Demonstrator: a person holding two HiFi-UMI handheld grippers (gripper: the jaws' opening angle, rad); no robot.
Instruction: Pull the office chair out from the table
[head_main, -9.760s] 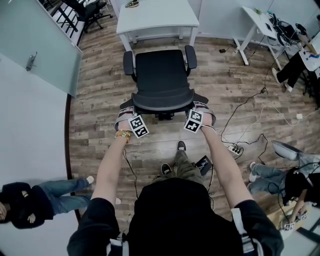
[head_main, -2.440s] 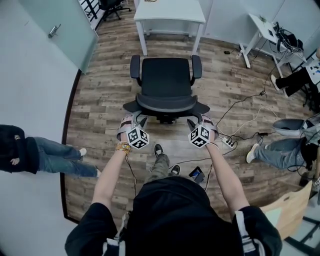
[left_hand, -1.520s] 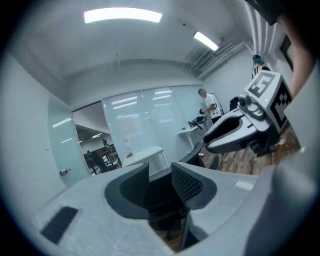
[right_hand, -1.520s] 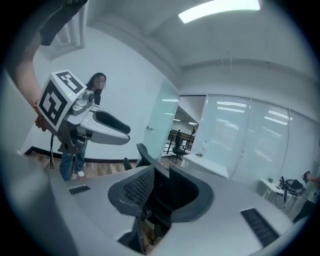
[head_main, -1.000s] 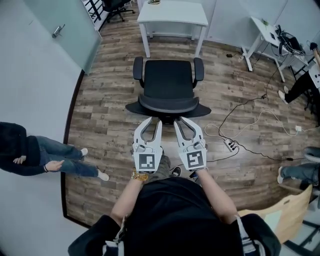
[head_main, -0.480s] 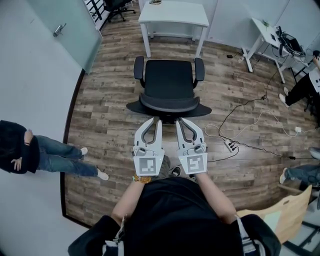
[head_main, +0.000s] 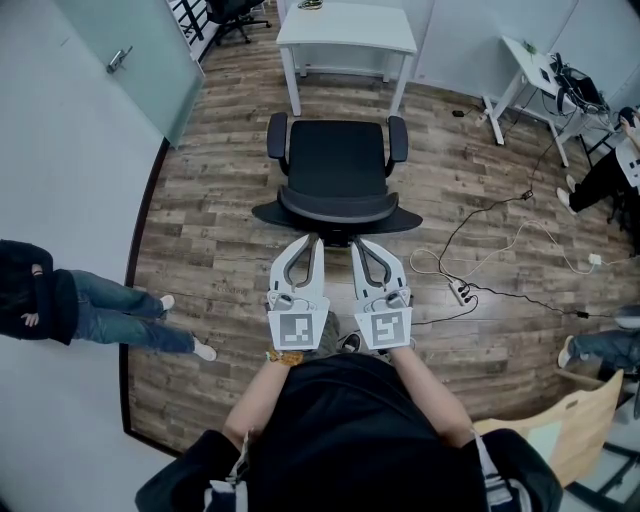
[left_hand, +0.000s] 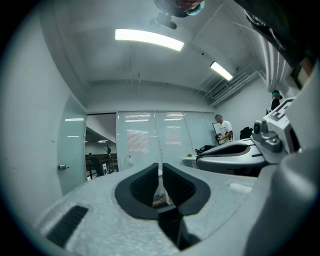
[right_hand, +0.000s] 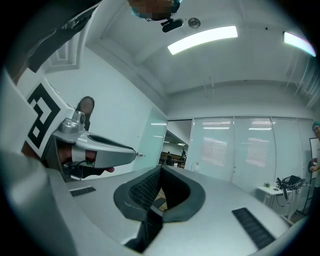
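The black office chair stands on the wood floor a little way back from the white table, its backrest toward me. Both grippers are held side by side just behind the backrest, clear of it and pointing level. In the head view my left gripper has its jaws closing, and the left gripper view shows a thin slit between the pads with nothing in it. My right gripper is shut and holds nothing, its pads meeting at the tips in the right gripper view.
A power strip and cables lie on the floor to the right. One person sits by the left wall, others at the right edge. A second white desk is at the back right, a glass door at the back left.
Both grippers left the ends of the chair's backrest and came together in front of me. Over the last second their open jaws have drawn together.
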